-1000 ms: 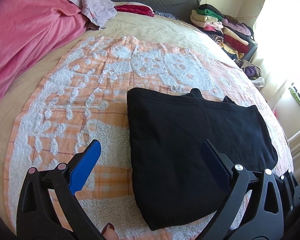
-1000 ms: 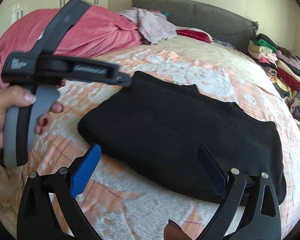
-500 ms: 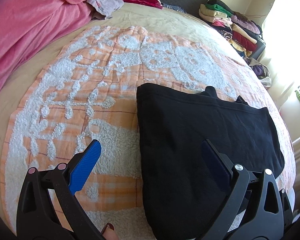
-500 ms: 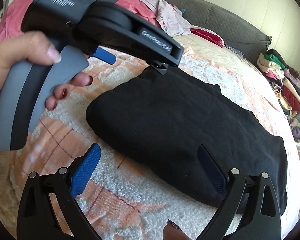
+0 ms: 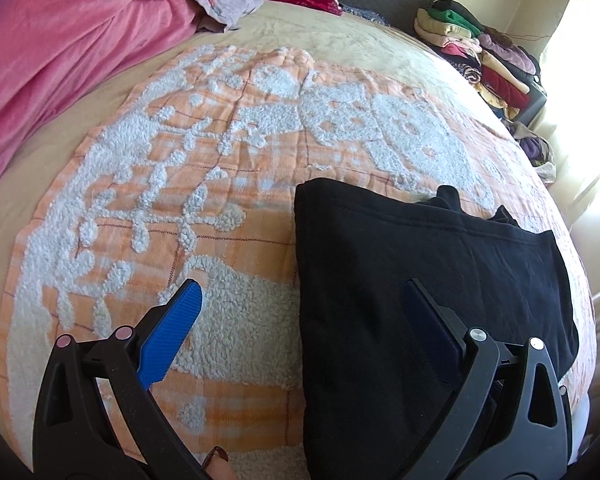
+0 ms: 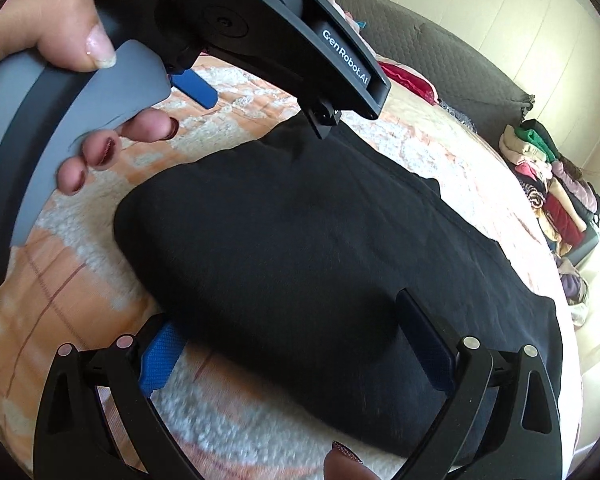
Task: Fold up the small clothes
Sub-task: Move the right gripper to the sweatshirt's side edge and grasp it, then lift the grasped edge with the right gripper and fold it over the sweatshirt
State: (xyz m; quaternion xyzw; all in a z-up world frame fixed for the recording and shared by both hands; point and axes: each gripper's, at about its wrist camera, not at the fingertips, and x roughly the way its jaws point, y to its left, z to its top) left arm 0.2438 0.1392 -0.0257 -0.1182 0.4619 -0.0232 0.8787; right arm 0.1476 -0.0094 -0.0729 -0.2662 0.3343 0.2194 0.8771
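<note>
Hovering low over the bed, both tools sit with jaws spread wide and nothing between them. Left tool (image 5: 300,316) straddles the left edge of the black garment (image 5: 412,280): one blue pad (image 5: 172,332) over the bedspread, the other over the dark cloth, which reads as lining up to take that edge. Right tool (image 6: 288,340) is spread across the near edge of the same garment, one pad partly tucked by the rounded fold, the other above the fabric; contact cannot be told from this view. Garment lies flat on the orange-and-white tufted bedspread (image 5: 160,184), already doubled into a rough rectangle, with a hem line running across the far side and a small peak of cloth poking out beyond it. In the right wrist view, a hand (image 6: 40,40) grips the left tool's grey handle just above the garment's far-left corner. Judgement: one fold looks done and the next is being set up; wide jaws suit a thick doubled edge, and working from two adjacent sides would let the cloth be lifted evenly instead of dragged. Risk: pads catching only the top layer, or snagging the bedspread's loops. Pink blanket (image 5: 60,52) is bunched at far left; a stack of folded clothes (image 5: 480,56) sits at far right, well apart from the work.
</note>
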